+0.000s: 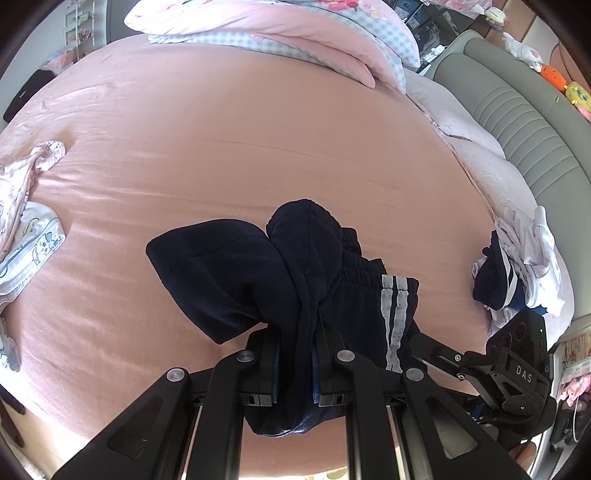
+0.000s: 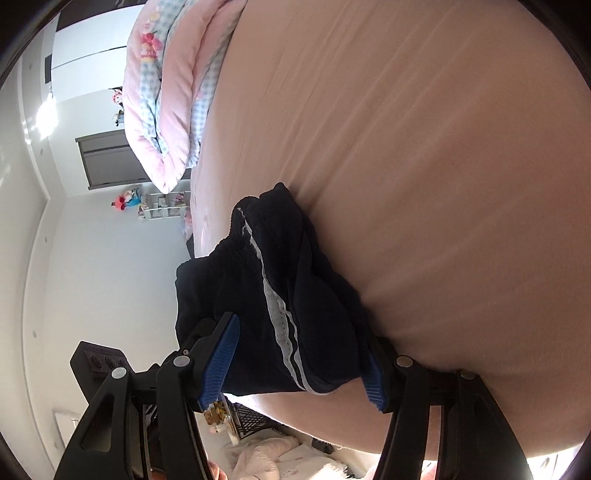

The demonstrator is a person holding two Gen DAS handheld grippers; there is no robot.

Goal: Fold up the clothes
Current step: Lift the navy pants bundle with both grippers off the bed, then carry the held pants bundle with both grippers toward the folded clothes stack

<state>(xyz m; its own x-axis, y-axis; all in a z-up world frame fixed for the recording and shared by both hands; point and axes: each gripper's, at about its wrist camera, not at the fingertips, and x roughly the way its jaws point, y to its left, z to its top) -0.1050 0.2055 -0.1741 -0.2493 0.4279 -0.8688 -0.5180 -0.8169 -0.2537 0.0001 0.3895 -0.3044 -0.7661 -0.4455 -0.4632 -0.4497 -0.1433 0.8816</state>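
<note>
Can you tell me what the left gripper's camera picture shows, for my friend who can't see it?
The left gripper is shut on dark navy shorts with white side stripes, bunched up over a pink bed sheet. The right gripper reaches in beside the stripes. Other clothes lie at both edges of the bed.

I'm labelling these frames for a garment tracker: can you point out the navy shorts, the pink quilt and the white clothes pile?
navy shorts (image 1: 229,273): left wrist view, dark bunched leg.
pink quilt (image 1: 258,26): left wrist view, folded pink top.
white clothes pile (image 1: 532,254): left wrist view, white fabric.
</note>
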